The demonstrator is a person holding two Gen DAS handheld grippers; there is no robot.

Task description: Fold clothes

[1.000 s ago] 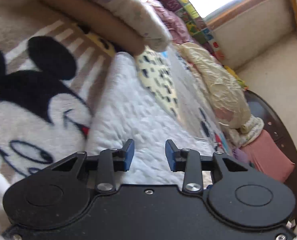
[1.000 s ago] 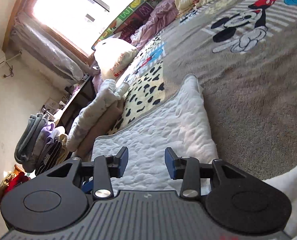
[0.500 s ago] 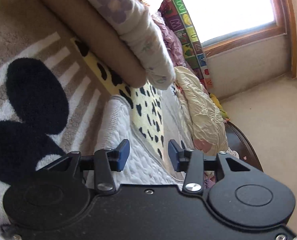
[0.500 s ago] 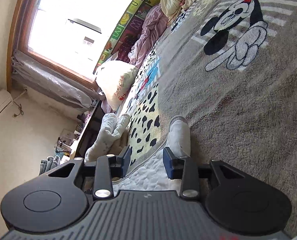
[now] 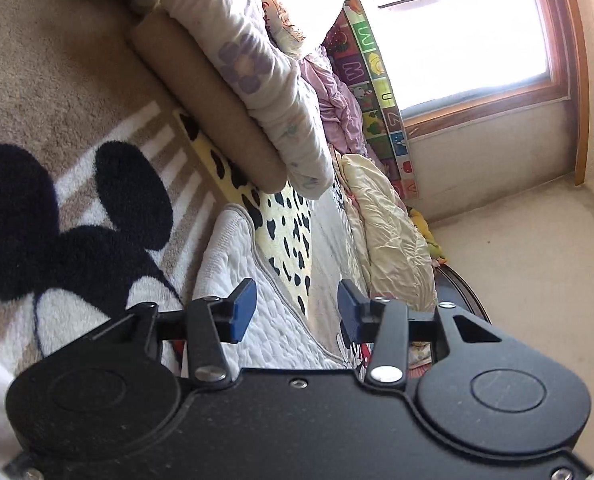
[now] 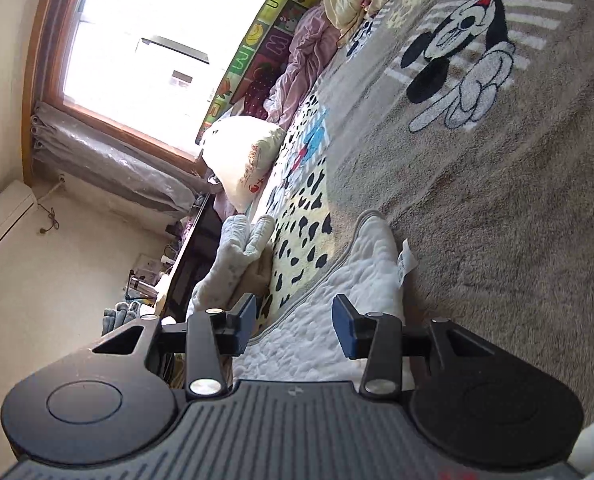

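Left tongs stand wide, blue pads apart with nothing between them, poised over the garment — a white quilted piece with grey edging, lying flat on the bed. Right tongs likewise stand wide and hold nothing; they sit above the same garment, whose rounded far end shows a small white tag sticking out at its right edge. The garment rests partly on a tan blanket with a cartoon mouse pattern and partly on a yellow sheet with black spots. In the left view, a tan roll and a white flowered quilt lie stacked beyond the garment, apart from it, with a cream bundle along the bed's far side. A purple crumpled cloth and a letter-printed mat lie against the wall below the window. In the right view, a white pillow sits near the window side — whether either tong touches the cloth cannot be told.
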